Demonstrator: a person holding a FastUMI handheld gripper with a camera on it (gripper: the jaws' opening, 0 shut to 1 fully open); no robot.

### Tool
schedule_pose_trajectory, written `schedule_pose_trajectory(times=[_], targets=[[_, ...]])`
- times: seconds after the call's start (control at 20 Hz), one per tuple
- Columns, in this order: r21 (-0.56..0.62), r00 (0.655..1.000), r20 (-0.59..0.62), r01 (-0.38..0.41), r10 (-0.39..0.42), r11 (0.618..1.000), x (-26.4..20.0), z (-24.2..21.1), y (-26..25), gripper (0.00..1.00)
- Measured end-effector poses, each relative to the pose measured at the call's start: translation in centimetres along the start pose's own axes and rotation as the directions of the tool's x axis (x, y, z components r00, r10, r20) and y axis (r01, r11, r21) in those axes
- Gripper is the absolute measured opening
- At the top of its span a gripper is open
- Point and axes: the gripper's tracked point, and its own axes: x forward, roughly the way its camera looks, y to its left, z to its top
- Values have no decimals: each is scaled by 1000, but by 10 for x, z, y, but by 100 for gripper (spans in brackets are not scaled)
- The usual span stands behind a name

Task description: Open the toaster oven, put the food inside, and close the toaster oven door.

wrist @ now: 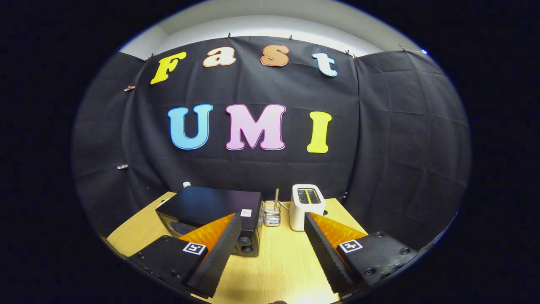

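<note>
While its fingers stand spread and empty, the gripper [270,242] hovers over a pale wooden desk [274,266]; just beyond the left finger sits a boxy black toaster oven [211,207], likely heavy and rigid, its door closed, best taken at the door's top edge.

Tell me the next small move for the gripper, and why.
Probably ease the gripper forward and toward the toaster oven. Its fingers are spread open over bare table, holding nothing, and the black oven sits just ahead beside the left finger, apparently with its door shut. The door comes first. The glass jar and white toaster beyond need no touching.
</note>
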Motion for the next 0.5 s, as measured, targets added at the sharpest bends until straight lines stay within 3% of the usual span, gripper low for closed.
schedule_pose_trajectory(times=[0.5], targets=[[59, 999, -3, -34, 34, 998, 4, 2, -3, 98]])
